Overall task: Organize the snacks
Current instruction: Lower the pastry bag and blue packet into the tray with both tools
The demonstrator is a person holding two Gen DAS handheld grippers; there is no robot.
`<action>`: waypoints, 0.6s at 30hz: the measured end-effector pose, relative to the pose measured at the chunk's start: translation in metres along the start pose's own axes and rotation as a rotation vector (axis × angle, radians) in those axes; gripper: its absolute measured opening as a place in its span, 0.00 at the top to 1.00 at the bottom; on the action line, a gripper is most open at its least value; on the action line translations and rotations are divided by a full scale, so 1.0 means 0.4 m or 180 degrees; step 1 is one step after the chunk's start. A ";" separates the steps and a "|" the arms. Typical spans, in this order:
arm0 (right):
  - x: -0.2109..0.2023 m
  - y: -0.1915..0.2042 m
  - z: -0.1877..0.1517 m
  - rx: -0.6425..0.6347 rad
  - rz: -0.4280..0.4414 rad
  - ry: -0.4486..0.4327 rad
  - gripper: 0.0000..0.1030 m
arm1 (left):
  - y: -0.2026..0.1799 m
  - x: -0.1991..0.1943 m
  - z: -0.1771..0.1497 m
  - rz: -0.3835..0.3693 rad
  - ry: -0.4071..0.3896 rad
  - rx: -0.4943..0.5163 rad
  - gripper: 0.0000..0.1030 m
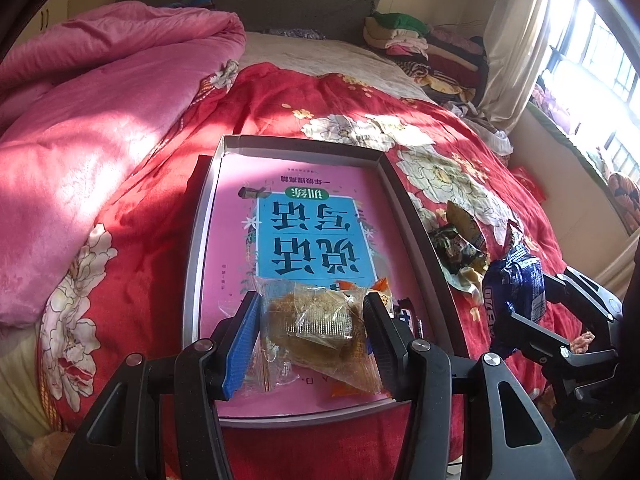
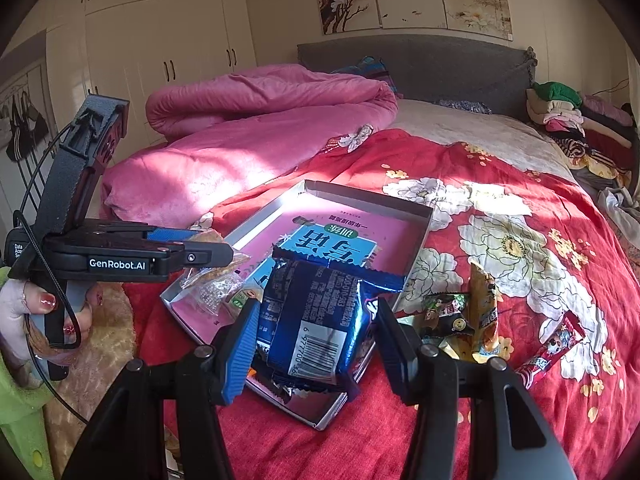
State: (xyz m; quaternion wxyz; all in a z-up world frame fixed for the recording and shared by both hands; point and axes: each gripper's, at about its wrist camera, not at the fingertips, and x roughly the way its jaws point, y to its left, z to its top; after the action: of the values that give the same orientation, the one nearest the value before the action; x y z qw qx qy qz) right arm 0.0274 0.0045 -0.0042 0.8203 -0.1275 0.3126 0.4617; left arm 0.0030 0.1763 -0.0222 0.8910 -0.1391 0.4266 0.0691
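On a bed covered by a red quilt with large white flowers (image 1: 152,184) lies a shallow grey cardboard box lid (image 1: 416,232), and flat inside it is a pink booklet with a blue title panel (image 1: 308,236). The left gripper (image 1: 310,316) hangs over the near end of this box, its fingers partly closed on a clear plastic packet holding a brown crumbly cake (image 1: 316,328); both pads press the packet's sides, and in the right wrist view the packet (image 2: 216,276) sits above the box's near left corner, held by a hand (image 2: 24,312) on the grip. The right gripper (image 2: 316,320) has its fingers partly closed on a dark blue foil snack bag with a barcode (image 2: 316,320), which it holds above the box's near right edge. Loose on the quilt just right of the box lie a green and black wrapped snack (image 2: 444,312), a tall yellow packet (image 2: 484,312) and, further right, a long red stick packet (image 2: 552,348). A rumpled pink duvet (image 2: 256,128) lies bunched on the far left of the bed.
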 end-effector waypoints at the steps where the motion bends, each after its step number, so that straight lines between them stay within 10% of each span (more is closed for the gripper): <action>1: 0.002 0.001 0.000 0.0005 0.0004 0.0008 0.46 | 0.001 0.003 -0.002 -0.0025 0.0022 -0.0013 0.48; 18: 0.046 0.019 0.006 0.0002 0.0061 0.0057 0.46 | -0.012 0.056 -0.023 0.0042 0.0324 0.0118 0.48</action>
State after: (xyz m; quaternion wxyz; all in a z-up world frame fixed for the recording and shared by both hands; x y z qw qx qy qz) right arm 0.0290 0.0221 -0.0131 0.8130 -0.1285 0.3213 0.4683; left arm 0.0113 0.1689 -0.0443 0.8701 -0.1231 0.4735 0.0599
